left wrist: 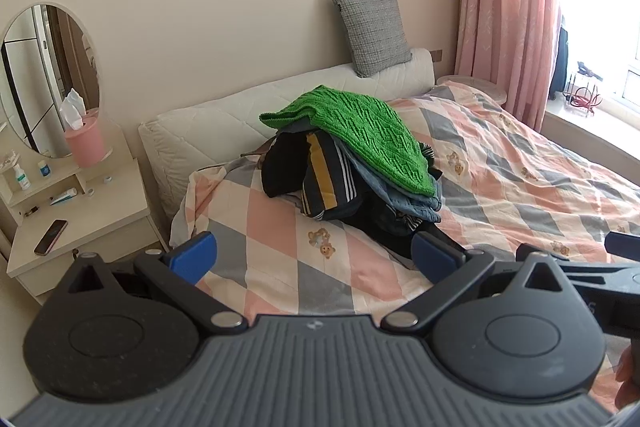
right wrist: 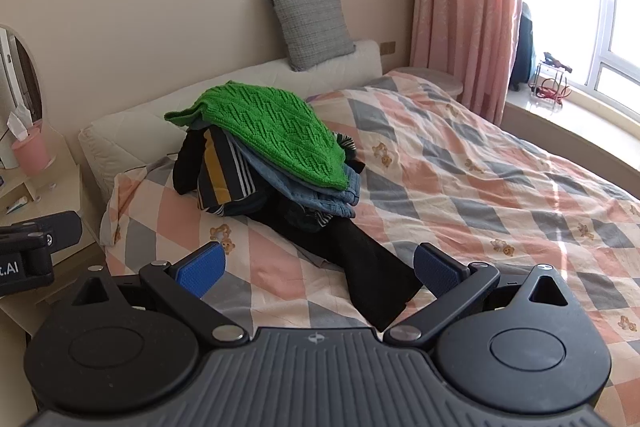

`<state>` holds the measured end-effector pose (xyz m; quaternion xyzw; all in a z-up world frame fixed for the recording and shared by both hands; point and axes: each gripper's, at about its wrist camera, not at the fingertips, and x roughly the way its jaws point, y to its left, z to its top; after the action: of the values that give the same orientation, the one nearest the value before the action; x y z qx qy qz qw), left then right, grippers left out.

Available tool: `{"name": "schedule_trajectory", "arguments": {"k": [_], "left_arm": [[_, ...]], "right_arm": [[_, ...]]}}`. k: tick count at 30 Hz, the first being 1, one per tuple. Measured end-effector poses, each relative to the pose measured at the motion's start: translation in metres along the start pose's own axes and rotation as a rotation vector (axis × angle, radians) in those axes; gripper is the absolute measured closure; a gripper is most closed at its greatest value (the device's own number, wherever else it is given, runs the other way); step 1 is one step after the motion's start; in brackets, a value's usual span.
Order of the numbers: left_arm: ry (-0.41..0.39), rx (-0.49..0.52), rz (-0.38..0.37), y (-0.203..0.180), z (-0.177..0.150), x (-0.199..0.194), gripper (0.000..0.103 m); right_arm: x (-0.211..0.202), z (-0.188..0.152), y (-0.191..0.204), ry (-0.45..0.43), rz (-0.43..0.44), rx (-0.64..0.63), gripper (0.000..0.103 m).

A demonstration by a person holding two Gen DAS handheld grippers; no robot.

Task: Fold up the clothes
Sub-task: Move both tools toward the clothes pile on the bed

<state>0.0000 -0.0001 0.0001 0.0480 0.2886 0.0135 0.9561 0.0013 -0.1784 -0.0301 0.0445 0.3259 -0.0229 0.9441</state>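
Right wrist view catches the only readable writing, white letters ".AI" on the black body of the left gripper (right wrist: 40, 247) poking in at the edge, rest of the word cut off. Both the left gripper (left wrist: 314, 259) and right gripper (right wrist: 318, 267) have their blue-padded fingers spread wide with nothing between them, hovering over the pink-and-grey checked bedspread with little bears (right wrist: 500, 187). Heap of clothes (left wrist: 360, 167) sits near the bed's head, topped by a green knitted sweater (right wrist: 272, 131), and a long black garment (right wrist: 360, 267) trails out toward the right gripper; off to the side there's a cream bedside table (left wrist: 88, 227) with a smartphone (left wrist: 51, 237).

Both wrist views look from above the bed's (left wrist: 520, 167) foot end toward its headboard (right wrist: 240, 83), sharing the clothes pile (left wrist: 352, 155); the left sits nearer the nightstand (left wrist: 88, 219).
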Motion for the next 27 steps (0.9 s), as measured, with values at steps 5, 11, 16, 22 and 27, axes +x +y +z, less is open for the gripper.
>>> {"name": "schedule_trajectory", "arguments": {"k": [5,11,16,22,27], "left_arm": [[0.013,-0.033,-0.008,0.001,-0.002,0.0,0.0],[0.05,-0.027,0.019,-0.02,-0.005,0.007,0.0],[0.062,-0.05,0.041,-0.027,-0.01,0.008,0.0],[0.076,-0.059,0.063,-0.025,-0.009,0.008,0.0],[0.084,-0.054,0.074,-0.026,-0.008,0.013,0.0]], "right_arm": [[0.005,-0.001,-0.01,0.008,0.012,-0.008,0.0],[0.01,-0.003,-0.021,0.017,0.027,-0.018,0.0],[0.015,-0.002,-0.028,0.024,0.041,-0.029,0.0],[0.019,-0.001,-0.03,0.033,0.065,-0.035,0.0],[0.027,0.002,-0.028,0.042,0.078,-0.032,0.0]]}}
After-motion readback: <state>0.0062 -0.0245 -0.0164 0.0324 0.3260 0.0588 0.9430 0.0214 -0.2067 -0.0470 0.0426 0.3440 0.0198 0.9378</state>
